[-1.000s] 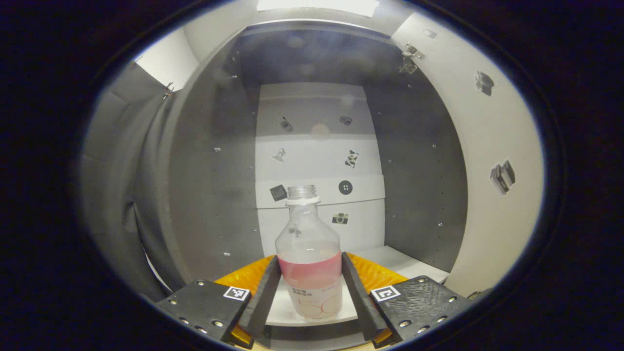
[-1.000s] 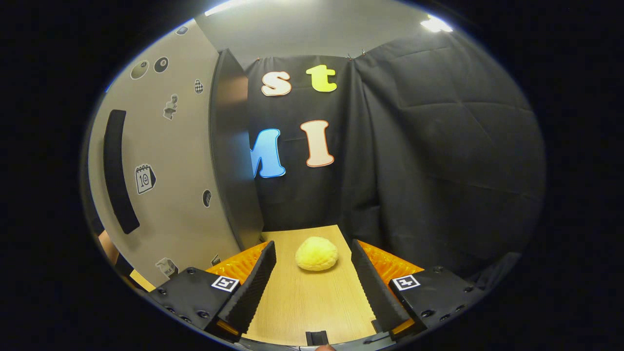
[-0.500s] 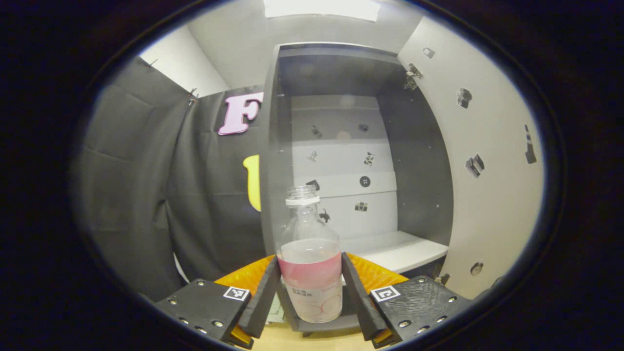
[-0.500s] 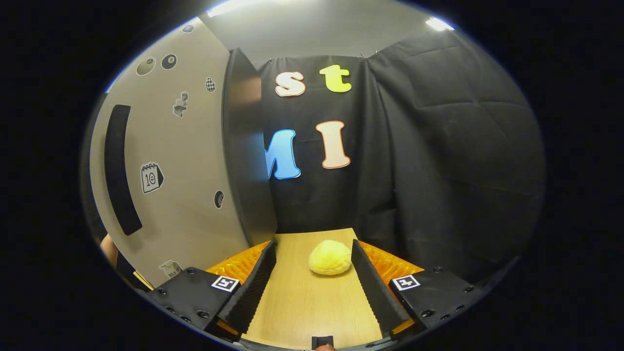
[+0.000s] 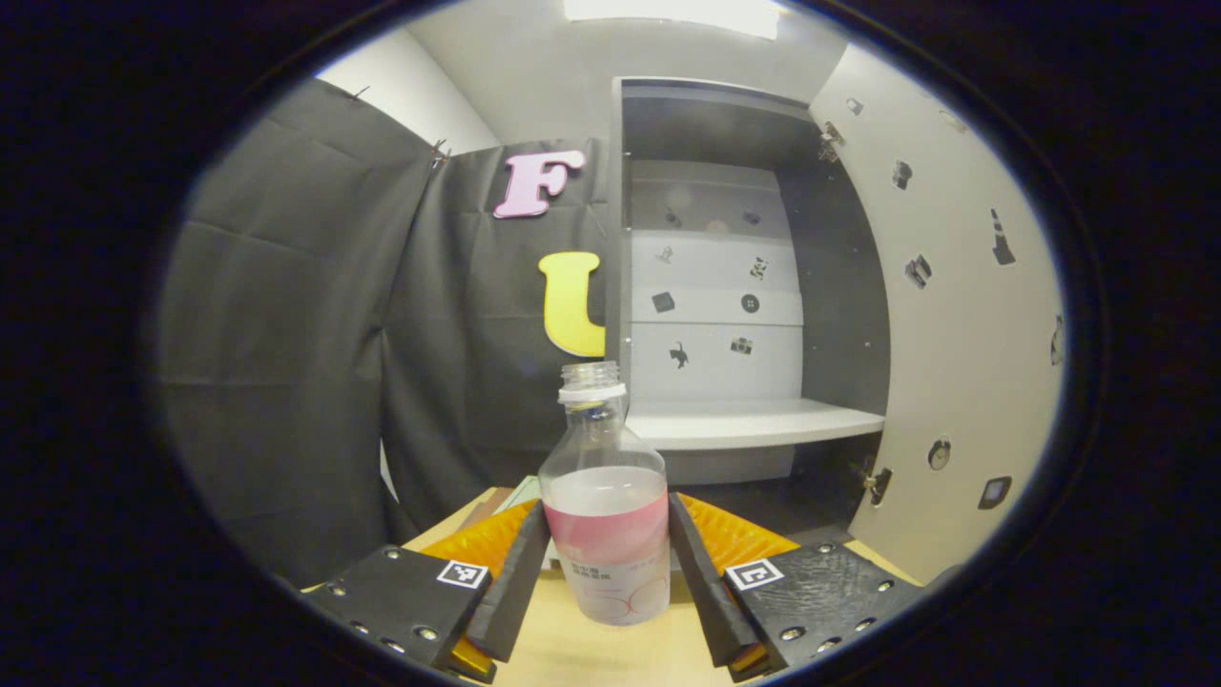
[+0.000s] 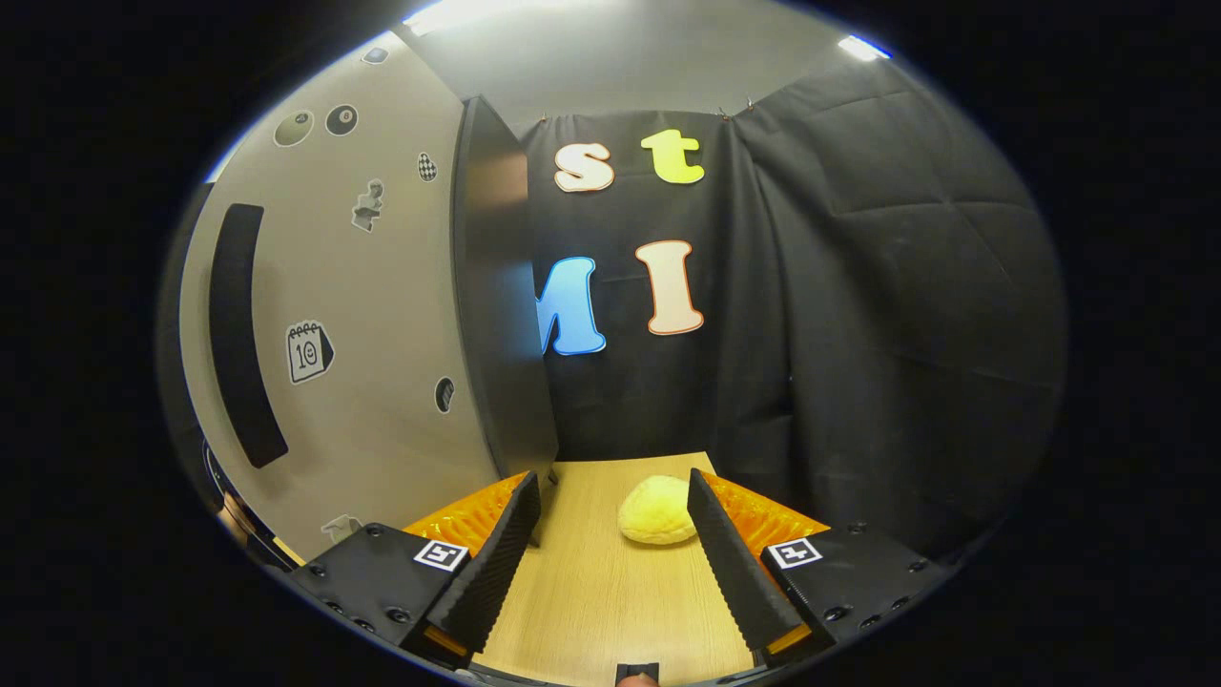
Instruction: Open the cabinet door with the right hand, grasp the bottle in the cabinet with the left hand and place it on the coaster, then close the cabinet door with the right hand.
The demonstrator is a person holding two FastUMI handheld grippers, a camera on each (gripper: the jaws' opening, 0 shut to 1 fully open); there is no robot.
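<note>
In the left gripper view my left gripper (image 5: 607, 530) is shut on the bottle (image 5: 604, 506), a clear capless bottle with a pink label, upright and held above the wooden table (image 5: 572, 649). Behind it the cabinet (image 5: 744, 286) stands open, its white shelf (image 5: 754, 425) bare, its door (image 5: 954, 315) swung out on the right. In the right gripper view my right gripper (image 6: 610, 515) is open over the table (image 6: 591, 592), beside the outer face of the open door (image 6: 382, 315) with its long dark handle (image 6: 243, 334).
A yellow bun-like lump (image 6: 656, 510) lies on the table just ahead of my right gripper, close to its right finger. Black cloth walls close in both sides. A flat pale thing (image 5: 520, 494) lies on the table behind the bottle, partly hidden.
My left gripper has drawn back out of the cabinet with the bottle, and the cabinet now stands farther off and to the right. The right gripper has shifted slightly left; the bun sits nearer its right finger.
</note>
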